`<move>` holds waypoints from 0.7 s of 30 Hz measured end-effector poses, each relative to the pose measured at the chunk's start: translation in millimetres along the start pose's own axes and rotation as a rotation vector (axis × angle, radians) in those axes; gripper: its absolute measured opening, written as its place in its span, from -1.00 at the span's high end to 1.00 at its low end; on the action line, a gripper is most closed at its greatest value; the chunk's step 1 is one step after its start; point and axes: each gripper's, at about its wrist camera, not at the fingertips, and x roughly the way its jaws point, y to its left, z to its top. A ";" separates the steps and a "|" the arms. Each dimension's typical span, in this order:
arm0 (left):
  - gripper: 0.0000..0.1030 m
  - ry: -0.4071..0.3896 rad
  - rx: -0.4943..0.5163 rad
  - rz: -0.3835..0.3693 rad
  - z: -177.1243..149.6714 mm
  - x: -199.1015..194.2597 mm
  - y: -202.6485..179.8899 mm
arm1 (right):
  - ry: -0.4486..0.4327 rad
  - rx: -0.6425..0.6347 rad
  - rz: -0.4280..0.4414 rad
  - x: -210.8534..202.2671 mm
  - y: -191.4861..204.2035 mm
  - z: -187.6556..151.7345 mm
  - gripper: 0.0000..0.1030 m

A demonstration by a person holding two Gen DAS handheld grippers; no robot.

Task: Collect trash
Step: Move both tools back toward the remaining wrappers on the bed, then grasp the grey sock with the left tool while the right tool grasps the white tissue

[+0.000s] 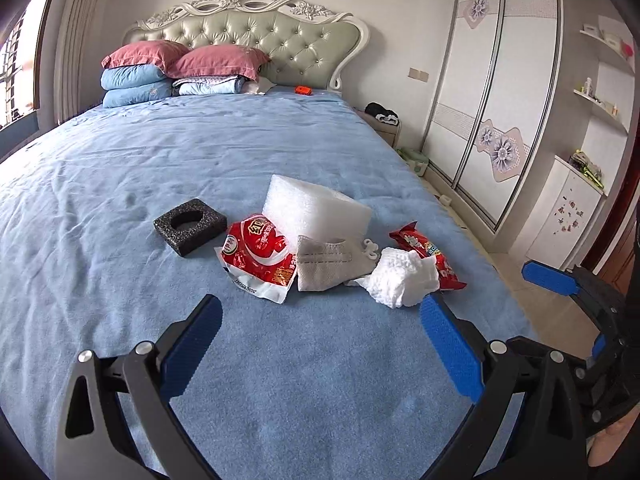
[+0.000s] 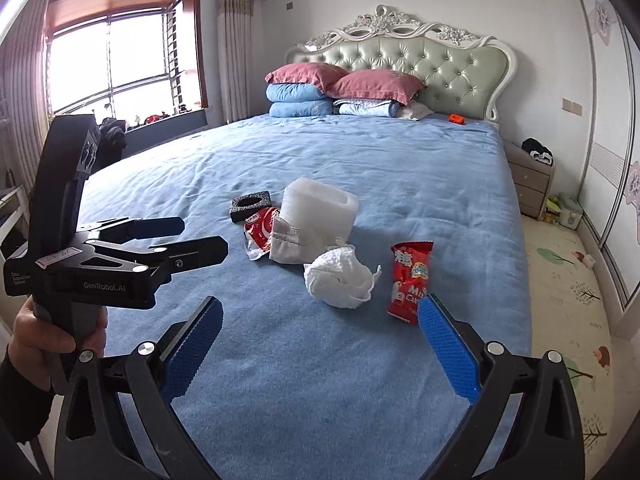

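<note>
Trash lies in a cluster on the blue bed. In the left wrist view: a black foam square with a round hole, a red and white wrapper, a white foam block, a grey face mask, a crumpled white tissue and a red snack packet. In the right wrist view the tissue and red snack packet lie nearest. My left gripper is open and empty, short of the pile. My right gripper is open and empty, its right fingertip beside the snack packet.
The blue bedspread covers the bed. Pillows and folded quilts are stacked at the headboard, with a small orange object nearby. A wardrobe and nightstand stand to the right. The left gripper shows in the right wrist view.
</note>
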 end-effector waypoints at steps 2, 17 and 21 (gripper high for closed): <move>-0.92 0.010 0.018 -0.018 3.2 7.7 2.4 | 0.022 -0.033 -0.011 13.1 3.5 3.3 -0.84; -0.92 0.100 0.058 -0.058 20.2 62.7 16.9 | 0.279 -0.069 -0.019 115.5 -16.6 15.1 0.21; -0.92 0.113 0.057 -0.067 21.8 69.0 15.0 | 0.253 -0.098 -0.017 106.0 -9.7 11.7 0.40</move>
